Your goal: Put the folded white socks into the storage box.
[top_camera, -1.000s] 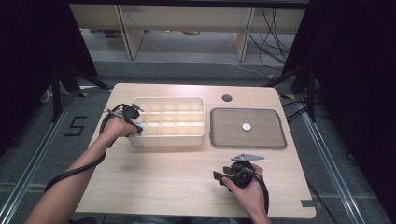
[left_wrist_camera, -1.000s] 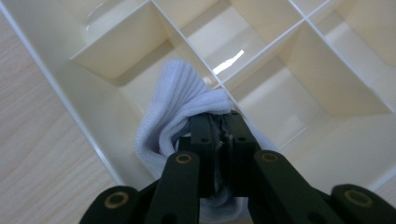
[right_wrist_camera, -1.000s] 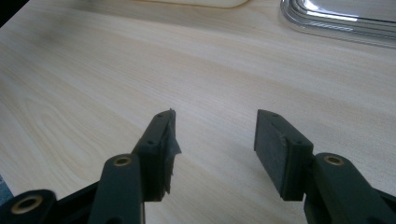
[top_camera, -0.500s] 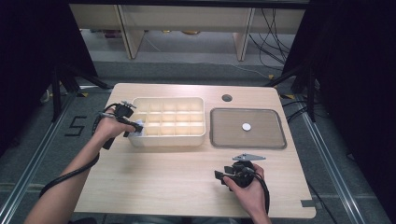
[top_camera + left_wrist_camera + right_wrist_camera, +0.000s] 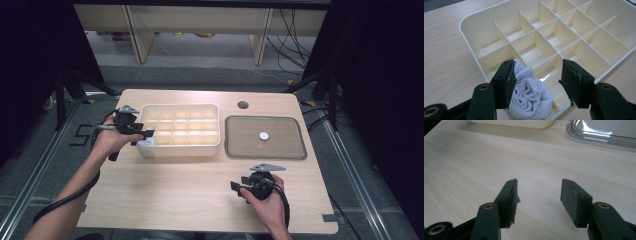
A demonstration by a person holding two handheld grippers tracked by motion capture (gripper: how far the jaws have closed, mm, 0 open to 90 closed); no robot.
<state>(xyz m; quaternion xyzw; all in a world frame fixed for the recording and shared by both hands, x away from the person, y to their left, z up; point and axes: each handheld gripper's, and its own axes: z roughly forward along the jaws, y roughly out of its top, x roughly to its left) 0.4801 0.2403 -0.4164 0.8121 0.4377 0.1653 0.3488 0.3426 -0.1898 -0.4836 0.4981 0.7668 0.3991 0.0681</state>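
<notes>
Overhead, wooden table (image 5: 190, 175), left gripper (image 5: 537, 75) jaws spread wide over rolled white sock (image 5: 530, 98) in near corner cell of cream divided tray (image 5: 180, 131), right gripper (image 5: 539, 195) likewise released, hovering over bare wood, no legible writing anywhere.

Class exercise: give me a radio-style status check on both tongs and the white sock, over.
Left tongs open over the divider box. White sock sits in its corner compartment. Right tongs open, empty, above bare table. Nothing in the way.
</notes>
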